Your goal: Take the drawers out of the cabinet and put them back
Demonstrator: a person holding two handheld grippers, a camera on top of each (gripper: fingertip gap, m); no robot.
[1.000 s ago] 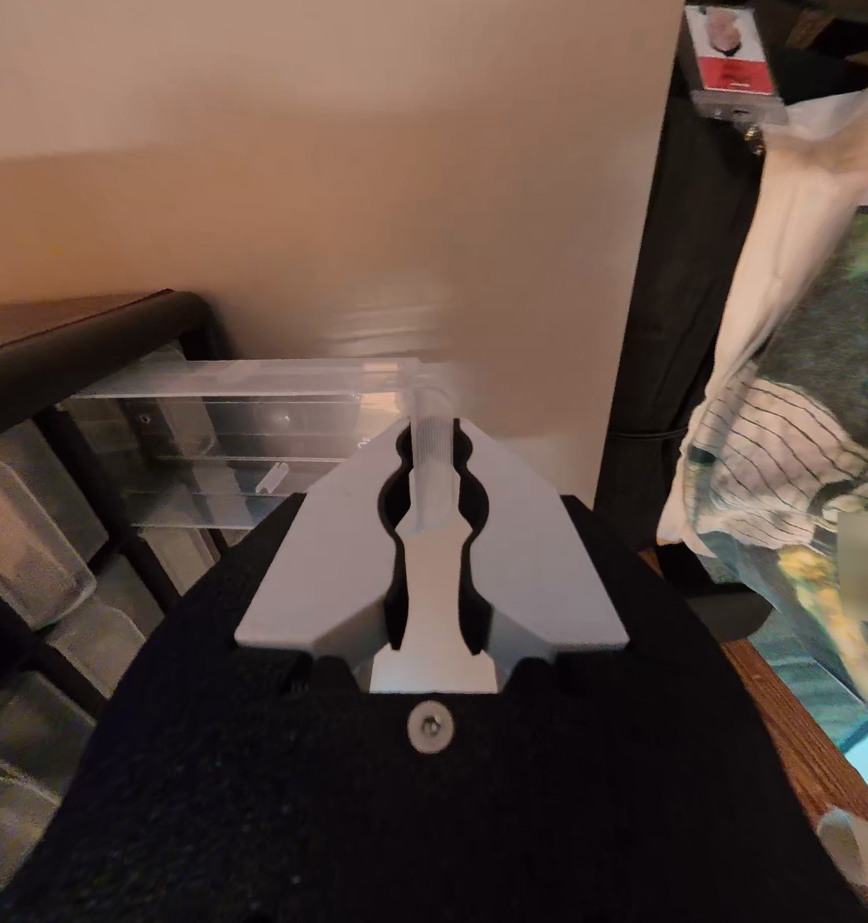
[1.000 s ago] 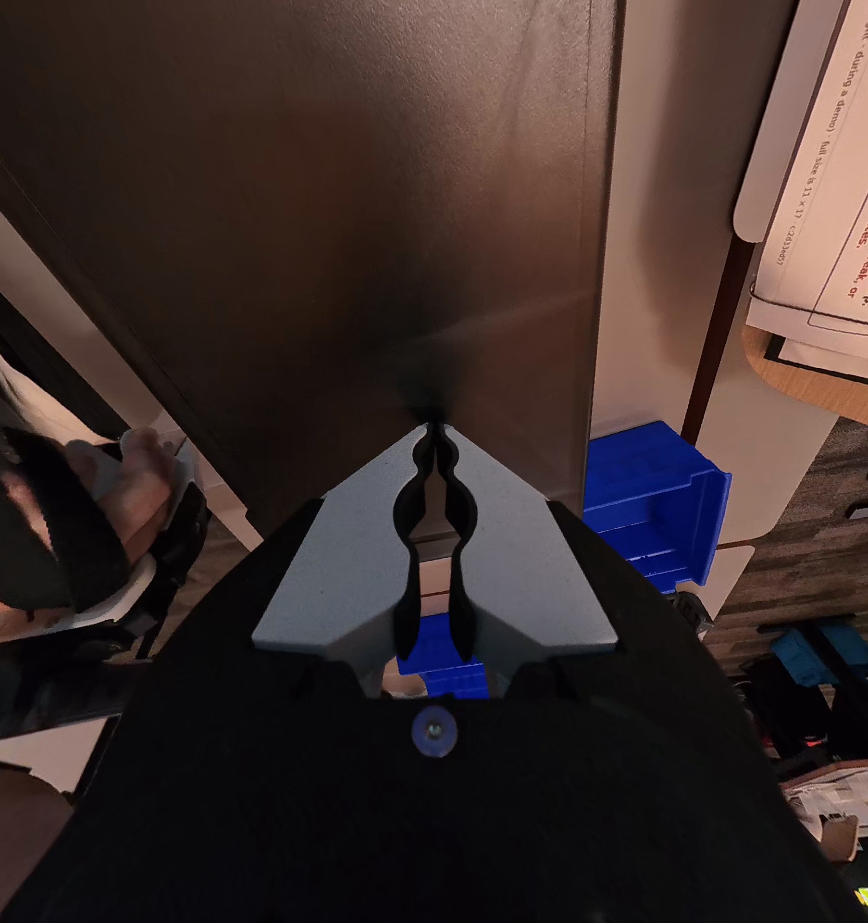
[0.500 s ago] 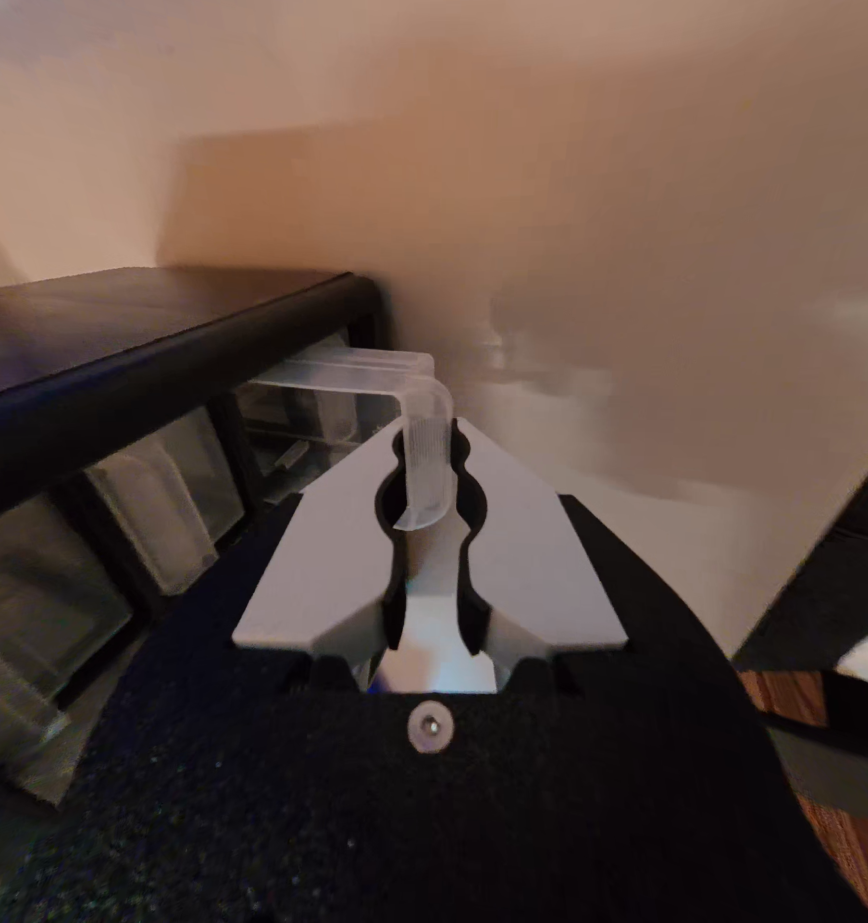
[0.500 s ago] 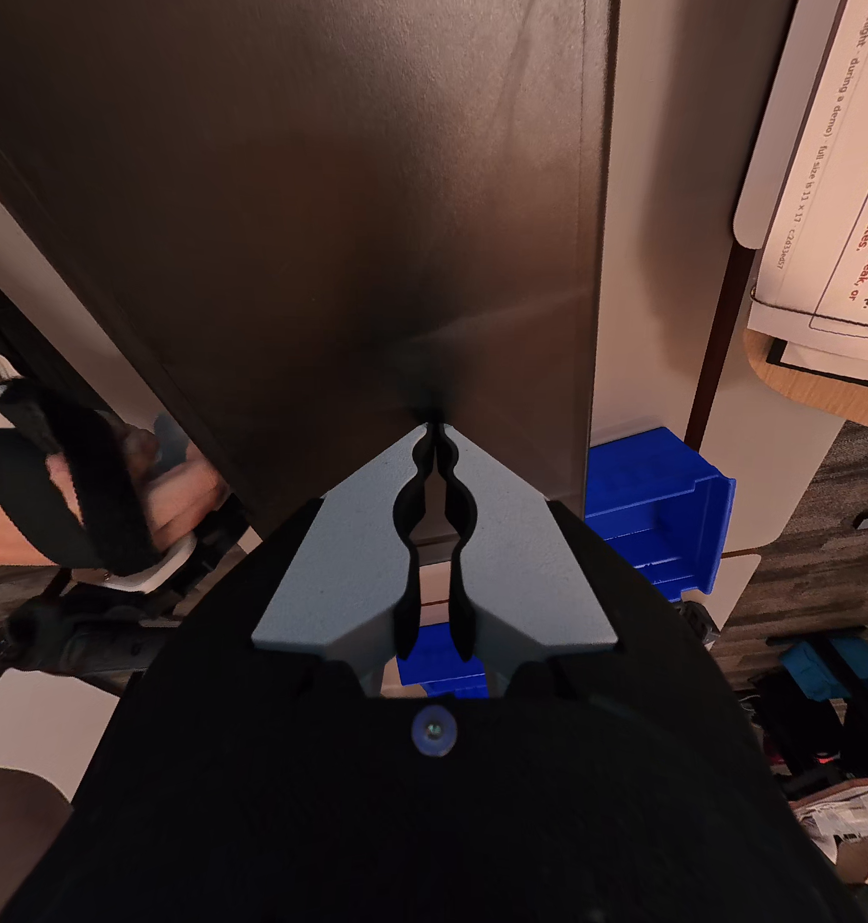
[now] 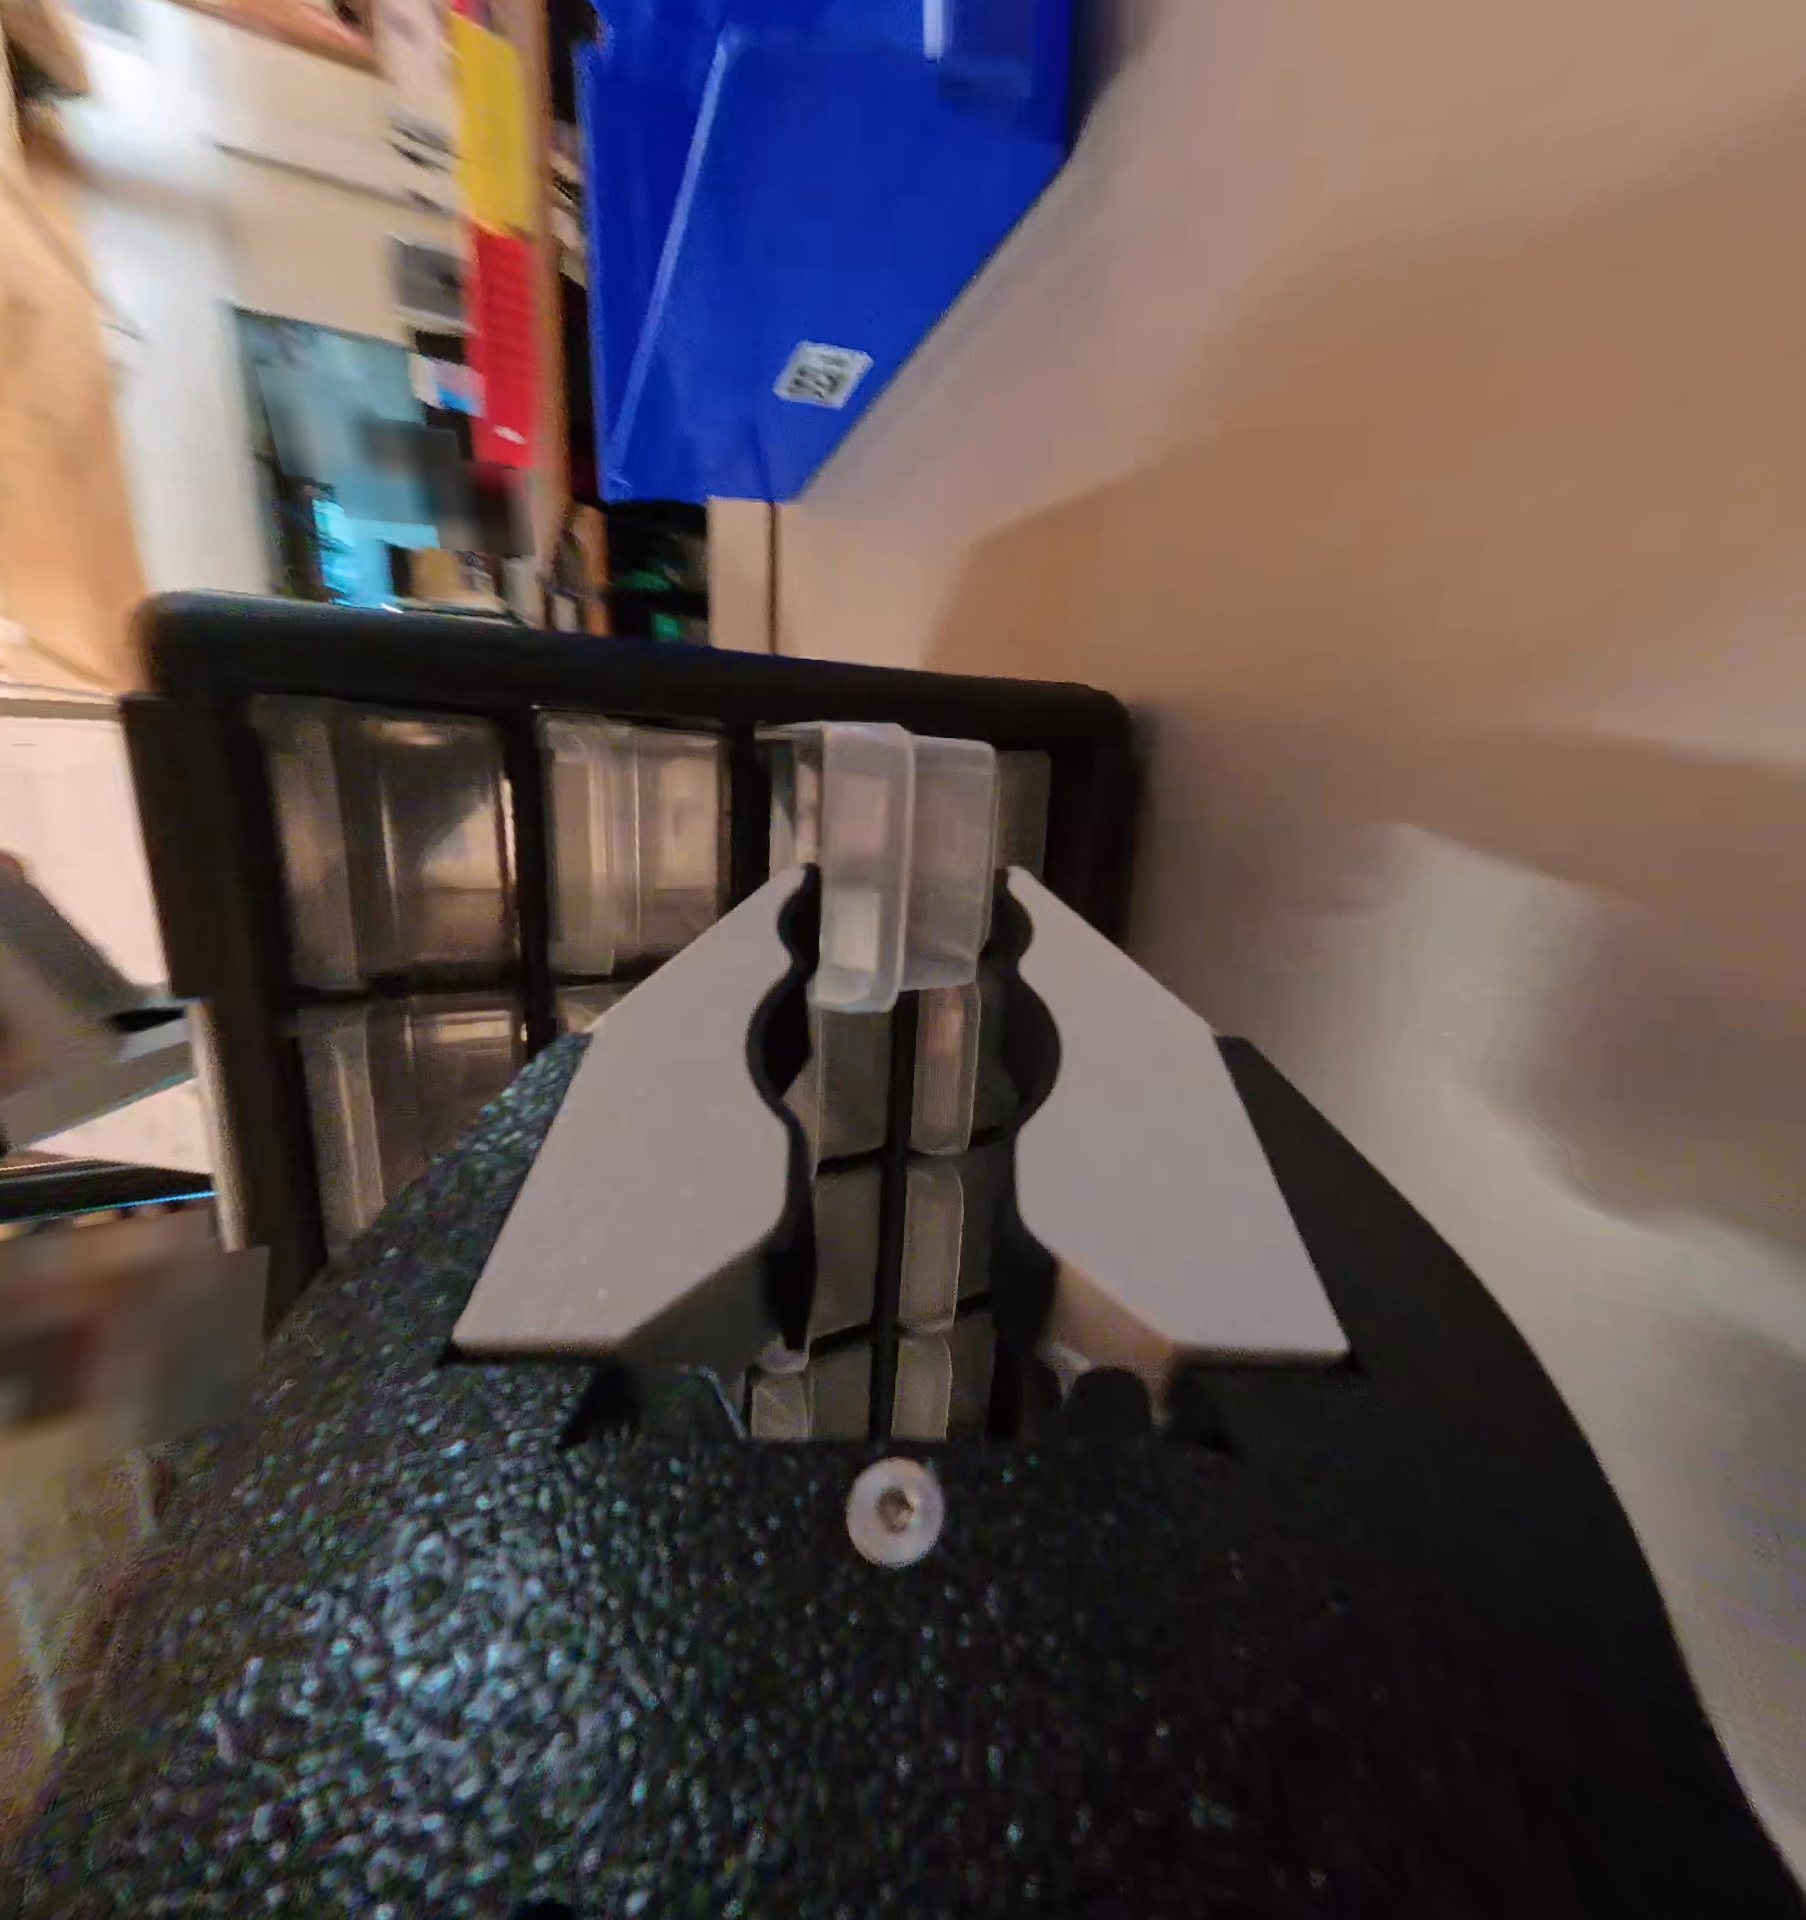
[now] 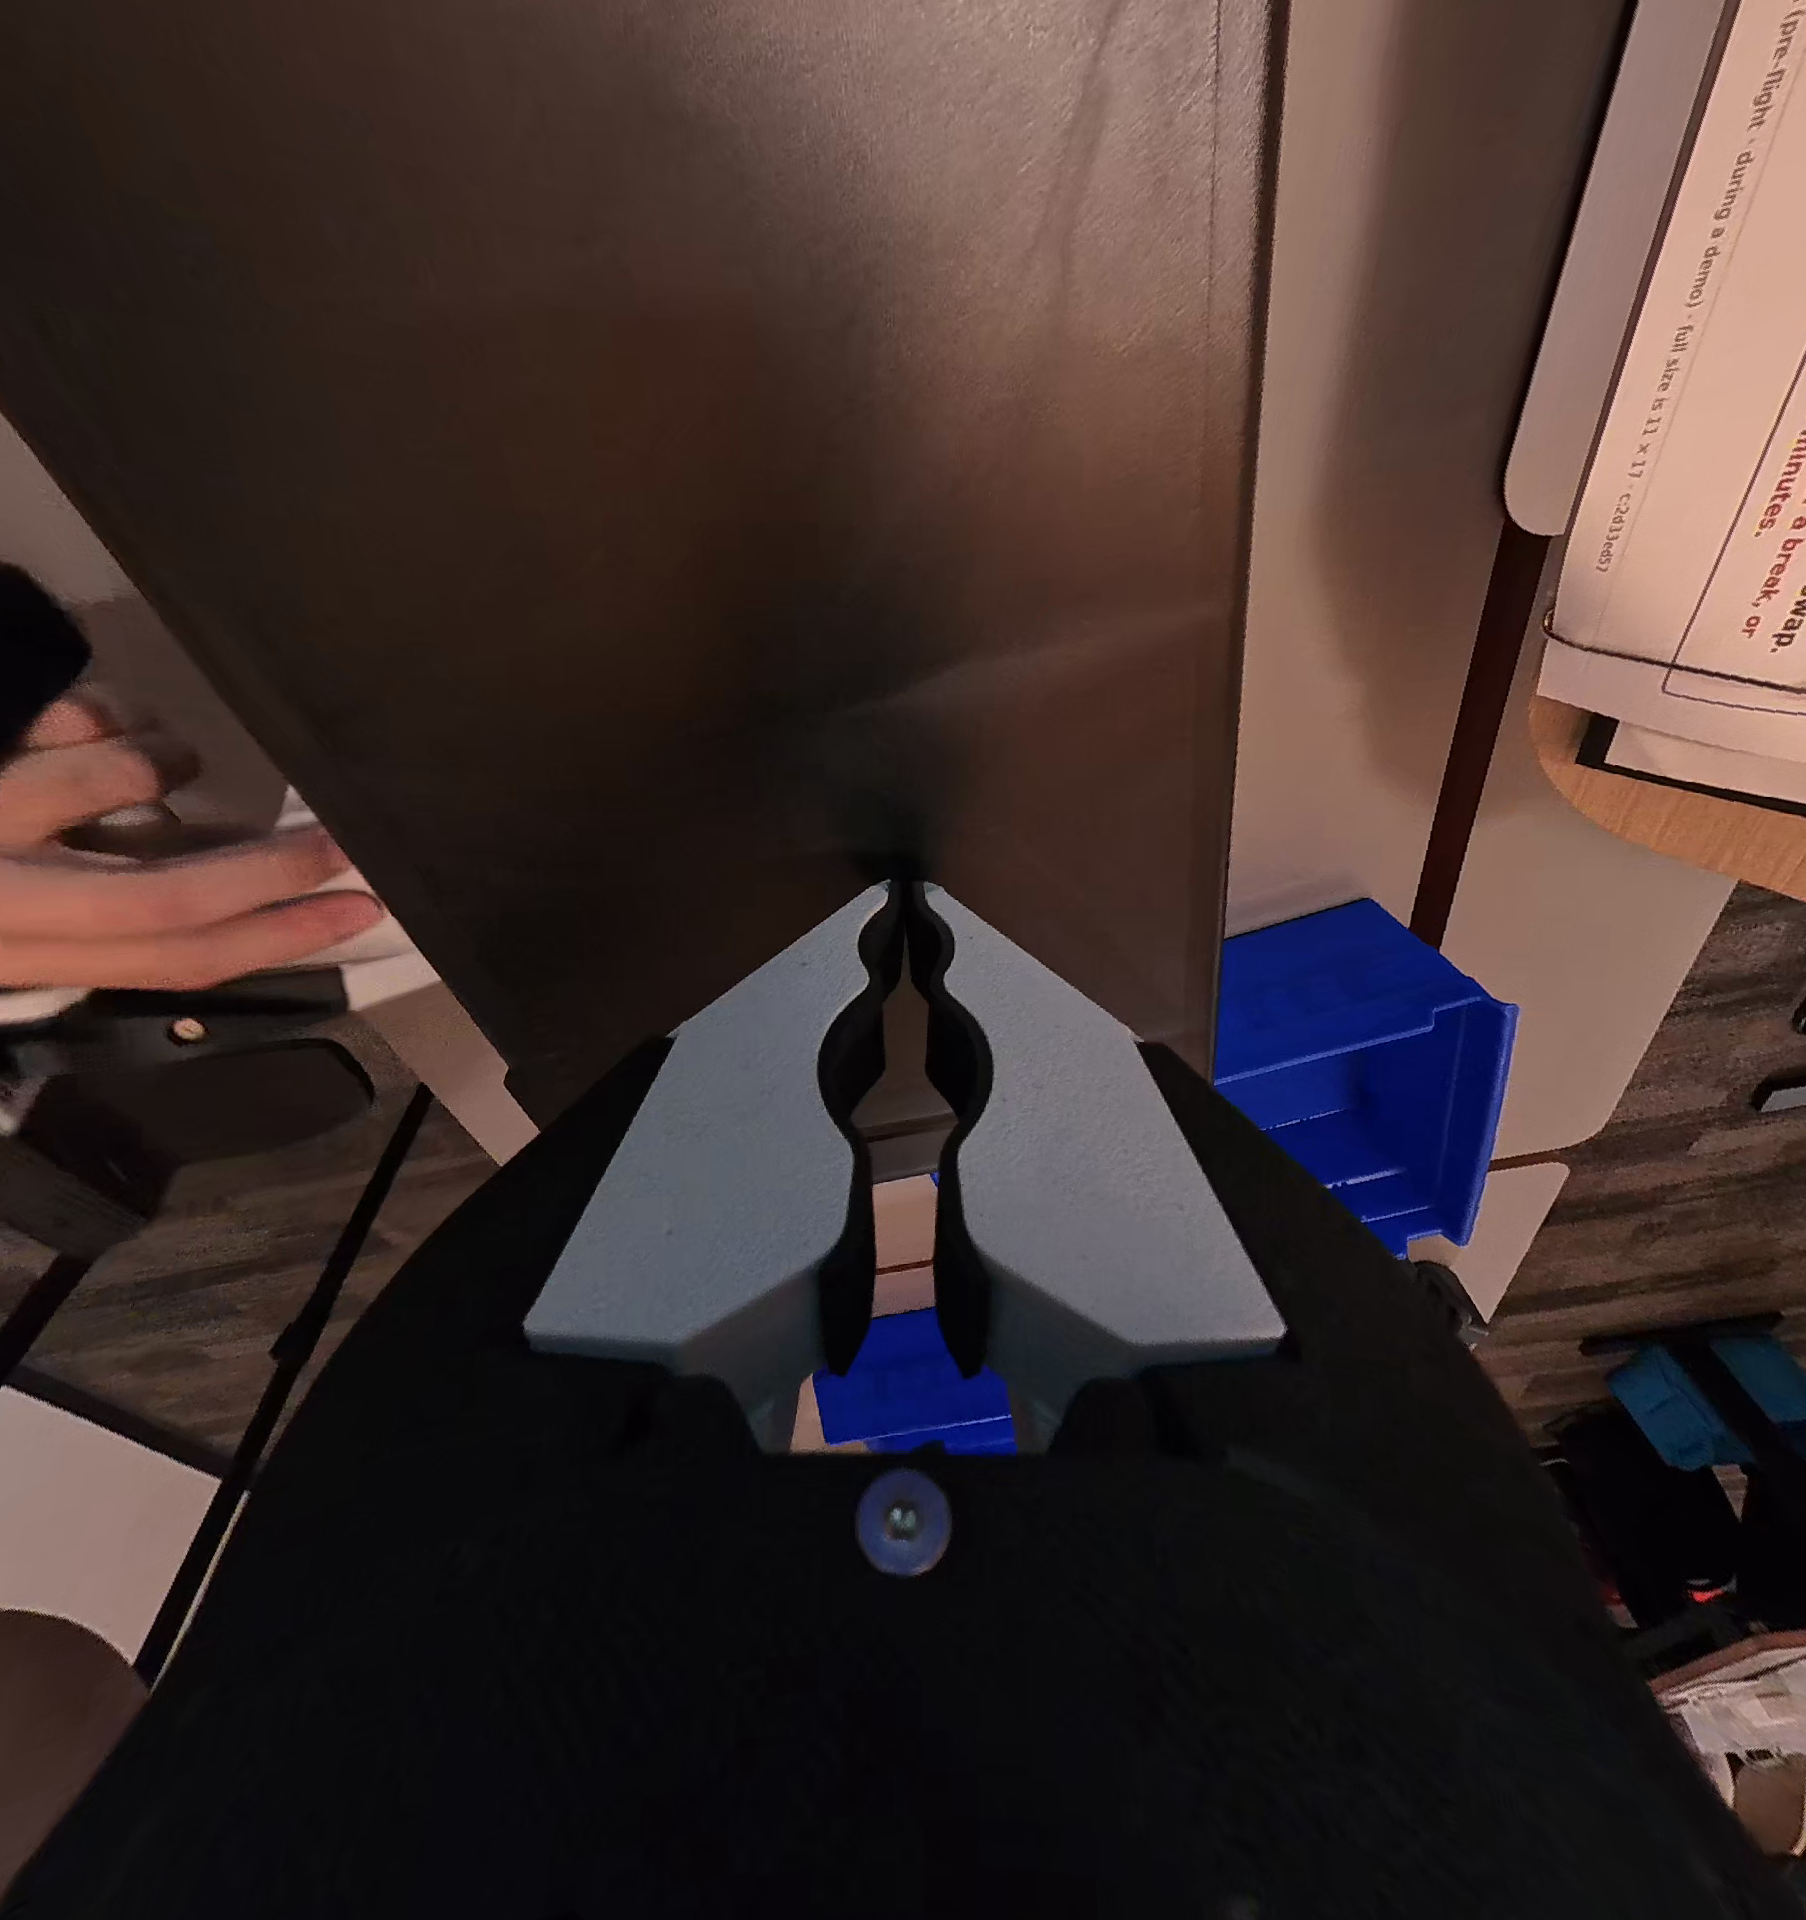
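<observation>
The black cabinet faces me in the left wrist view, with several clear drawers in its grid. My left gripper is open. The clear handle of the top right drawer sits between its fingertips, and that drawer is in its slot. In the right wrist view my right gripper is shut on nothing, with its tips pressed against the cabinet's dark flat panel. The person's hand that holds the left gripper shows blurred at the left edge.
A beige wall runs close along the cabinet's right side. A blue bin is above the cabinet. In the right wrist view, another blue bin and a printed sheet lie to the right.
The left gripper swung round to face the cabinet front and carried the drawer into the top right slot. Its fingers have opened off the handle. The right gripper stayed pressed on the panel.
</observation>
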